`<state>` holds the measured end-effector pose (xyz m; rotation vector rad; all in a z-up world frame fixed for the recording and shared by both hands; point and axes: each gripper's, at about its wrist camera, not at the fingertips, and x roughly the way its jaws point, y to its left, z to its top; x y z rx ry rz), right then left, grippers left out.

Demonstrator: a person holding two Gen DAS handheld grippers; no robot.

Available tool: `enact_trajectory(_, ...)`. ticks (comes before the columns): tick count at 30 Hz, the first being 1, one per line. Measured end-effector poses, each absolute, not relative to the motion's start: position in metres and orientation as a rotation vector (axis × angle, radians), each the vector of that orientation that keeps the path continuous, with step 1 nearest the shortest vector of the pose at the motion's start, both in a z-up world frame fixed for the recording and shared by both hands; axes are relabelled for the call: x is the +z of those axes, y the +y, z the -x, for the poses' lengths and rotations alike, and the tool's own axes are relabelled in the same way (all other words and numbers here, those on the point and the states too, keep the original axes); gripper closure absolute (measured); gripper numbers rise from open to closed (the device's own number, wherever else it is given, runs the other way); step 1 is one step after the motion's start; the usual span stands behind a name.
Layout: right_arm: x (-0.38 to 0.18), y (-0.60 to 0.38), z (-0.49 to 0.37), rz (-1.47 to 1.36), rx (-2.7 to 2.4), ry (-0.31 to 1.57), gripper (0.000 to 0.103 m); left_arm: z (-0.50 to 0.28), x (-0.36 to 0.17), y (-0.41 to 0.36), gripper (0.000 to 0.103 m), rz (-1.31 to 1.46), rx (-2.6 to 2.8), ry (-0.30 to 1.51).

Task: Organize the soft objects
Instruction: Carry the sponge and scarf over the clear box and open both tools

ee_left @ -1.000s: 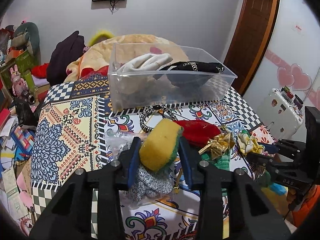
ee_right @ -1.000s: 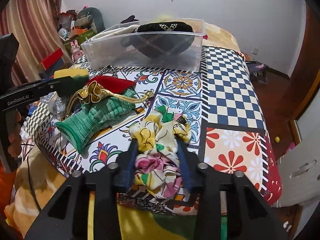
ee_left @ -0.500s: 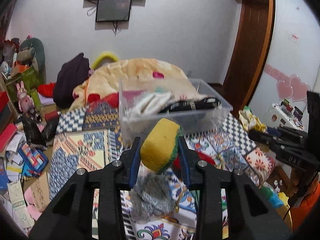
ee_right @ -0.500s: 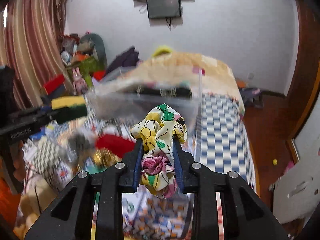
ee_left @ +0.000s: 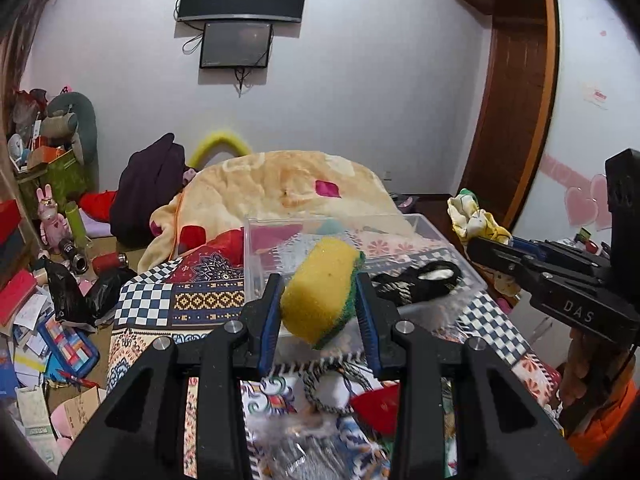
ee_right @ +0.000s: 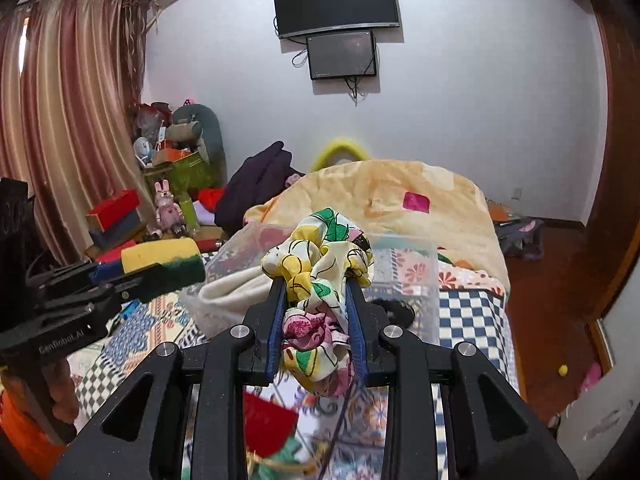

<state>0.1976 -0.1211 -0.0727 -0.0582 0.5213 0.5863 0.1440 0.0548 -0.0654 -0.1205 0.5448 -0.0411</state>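
Observation:
My left gripper (ee_left: 318, 300) is shut on a yellow sponge with a green scrub side (ee_left: 320, 290) and holds it in the air in front of the clear plastic bin (ee_left: 256, 264). My right gripper (ee_right: 316, 292) is shut on a floral yellow, green and pink scrunchie (ee_right: 318, 264), also raised before the bin (ee_right: 424, 280). The sponge shows at the left of the right wrist view (ee_right: 164, 260); the scrunchie shows at the right of the left wrist view (ee_left: 476, 220). The bin holds a black band (ee_left: 420, 280) and white cloth (ee_right: 236, 284).
A patterned cloth (ee_left: 180, 300) covers the table. On it below the grippers lie a red item (ee_right: 268, 420), a braided loop (ee_left: 332, 388) and a silvery mesh piece (ee_left: 296, 452). A yellow blanket heap (ee_left: 288, 188) lies behind the bin. Clutter fills the floor at left (ee_left: 48, 340).
Both grippers have lifted their objects off the table and moved them toward the bin; the views have tilted up and the table items have dropped to the frames' bottom.

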Motion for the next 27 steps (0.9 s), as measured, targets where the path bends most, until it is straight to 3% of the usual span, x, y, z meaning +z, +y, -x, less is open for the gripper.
enact_trajectory(25, -0.128, -0.077, -0.255, 0.172, 0.583, 0.730, 0.077, -0.212, -0.113, 0.056, 0.068, 0.136, -0.022, 0.687)
enact_trajectory(27, -0.128, -0.078, -0.255, 0.164, 0.576, 0.729, 0.075, -0.211, -0.113, 0.056, 0.064, 0.136, -0.027, 0.696)
